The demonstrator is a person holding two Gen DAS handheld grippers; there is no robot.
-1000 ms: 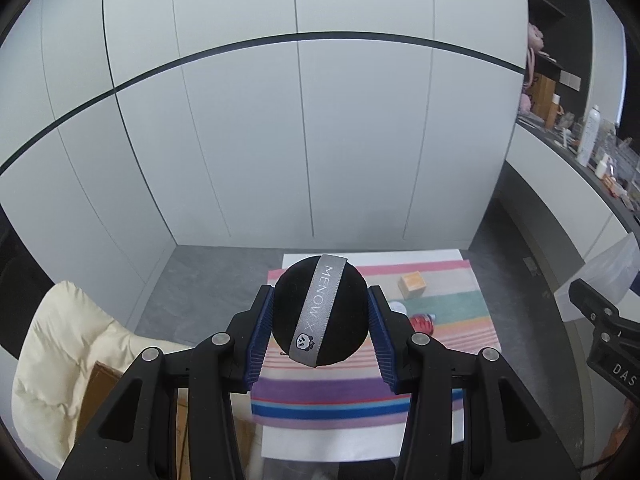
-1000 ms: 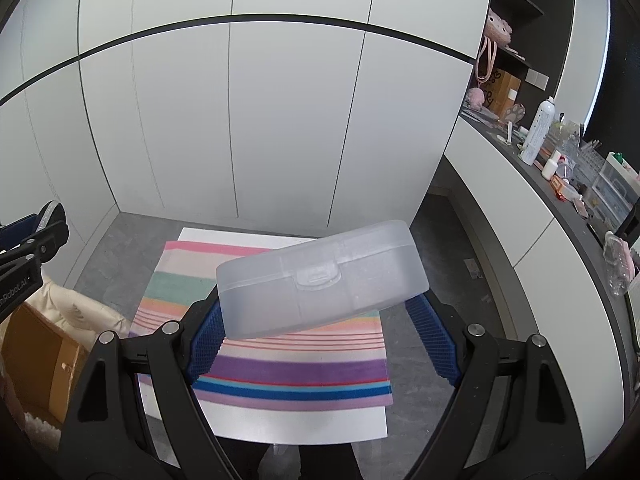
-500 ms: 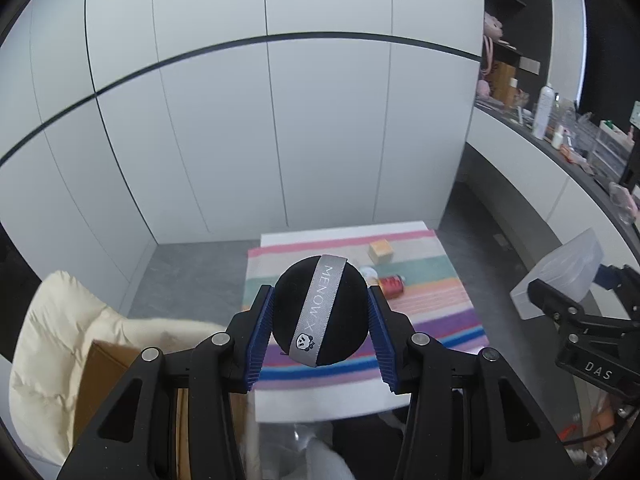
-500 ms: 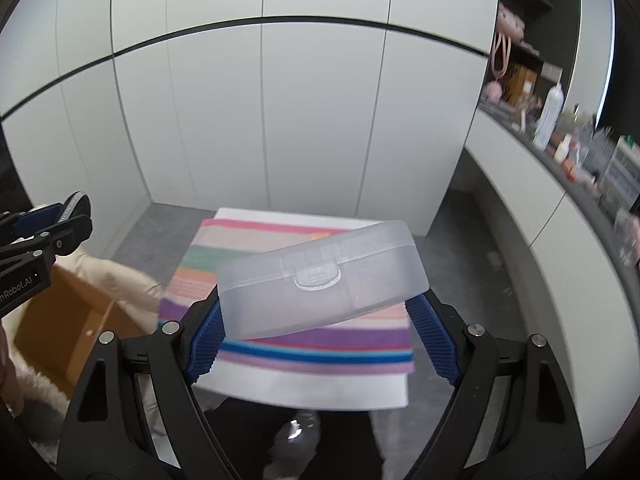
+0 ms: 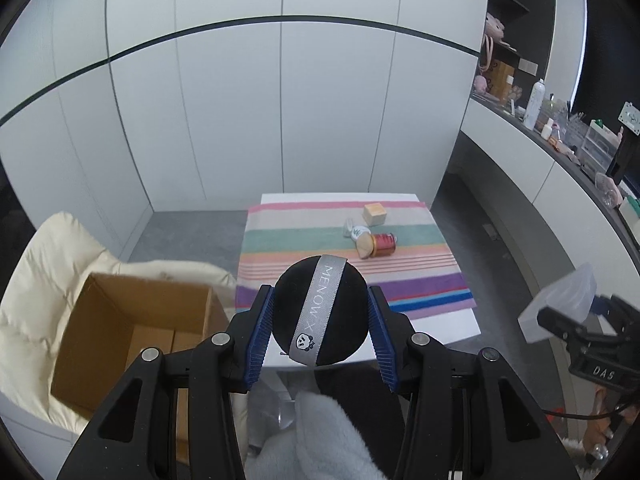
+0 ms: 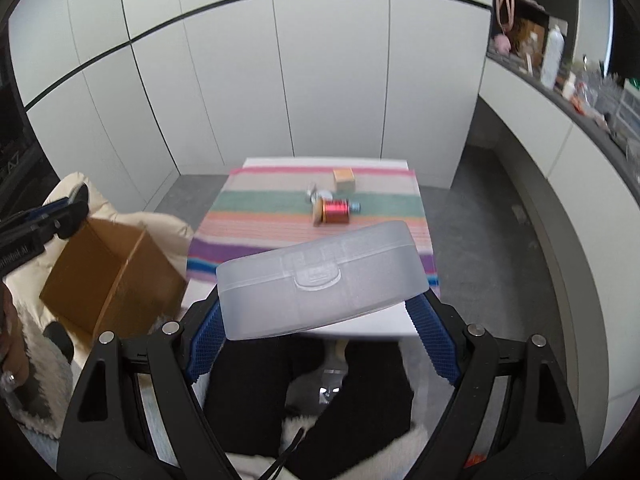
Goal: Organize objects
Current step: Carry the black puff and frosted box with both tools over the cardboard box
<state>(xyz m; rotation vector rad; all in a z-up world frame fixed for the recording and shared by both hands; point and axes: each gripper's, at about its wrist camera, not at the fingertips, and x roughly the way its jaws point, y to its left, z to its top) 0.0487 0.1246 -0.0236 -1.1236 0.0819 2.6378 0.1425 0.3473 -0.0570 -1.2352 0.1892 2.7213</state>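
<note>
1. The left gripper (image 5: 320, 322) is closed around a black round puff (image 5: 320, 316), its blue finger pads (image 5: 260, 336) pressing both sides. A grey ribbon printed "MENOW X" runs across the puff's face.
2. The right gripper (image 6: 316, 312) clamps a frosted clear plastic case (image 6: 320, 280) between its blue pads (image 6: 434, 336). The case is shut, tilted, with its latch tab facing the camera.
3. Both held things hang in the air in front of the near edge of a small white table (image 5: 444, 322).
4. A striped cloth (image 5: 304, 240) covers most of the table top.
5. Toward the far right part of the cloth lie a small wooden cube (image 5: 375, 214), a small white round container (image 5: 358, 233) and a red spool lying on its side (image 5: 382, 243), all close together.
6. Left of the table, an open cardboard box (image 5: 132, 320) rests on a cream padded cushion (image 5: 44, 280).
7. White cabinet panels (image 5: 280, 100) stand behind the table; a cluttered dark counter (image 5: 560, 140) runs along the right.
</note>
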